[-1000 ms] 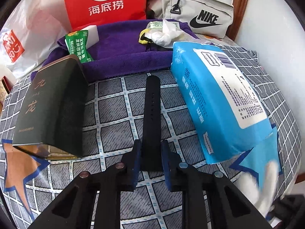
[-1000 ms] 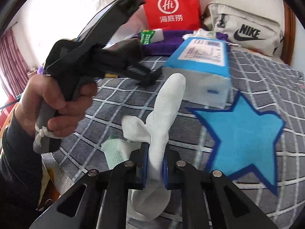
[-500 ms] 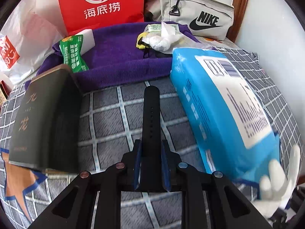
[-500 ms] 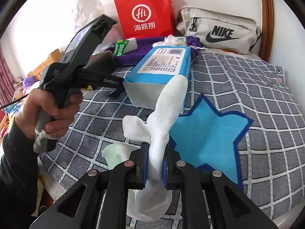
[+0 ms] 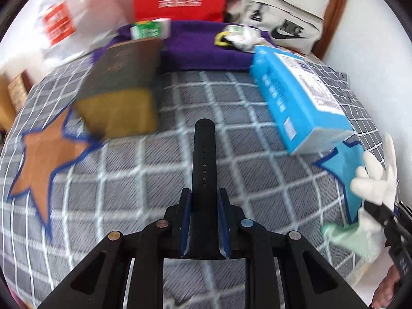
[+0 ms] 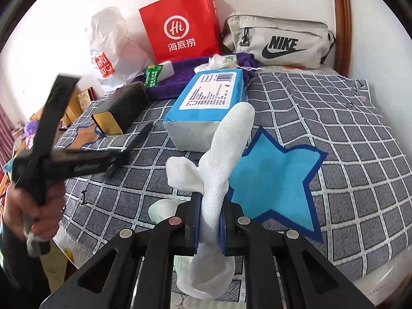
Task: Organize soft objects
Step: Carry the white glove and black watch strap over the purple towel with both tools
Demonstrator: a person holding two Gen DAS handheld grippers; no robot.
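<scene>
In the left wrist view, we are gripping a black strap (image 5: 204, 164) in the left tool (image 5: 203, 221), clenched on its near end, and its long axis is running straight away from us toward the far purple towel (image 5: 203, 51). The strap is hanging above the checked bedcover (image 5: 144, 180), between the dark box (image 5: 121, 87) on the left and the blue tissue pack (image 5: 296, 97) on the right. At the right edge the white sock (image 5: 373, 177) is showing in the other tool. This view is blurred, so we are leaving the finer detail out.

Over to the right wrist view: the right tool (image 6: 209, 228) is pinching the white sock (image 6: 221, 170) at mid-length, its long axis standing nearly upright, toe end pointing up and far toward the tissue pack (image 6: 206, 103), the rest drooping below the jaws. A pale green sock (image 6: 161, 209) is lying just left of the tool. The left tool (image 6: 116, 154) is out to the left, with the strap end (image 6: 140, 137) pointing far-right. We are judging the purple towel (image 6: 177, 77) the likely drop spot, straight ahead and far, beyond the tissue pack.
</scene>
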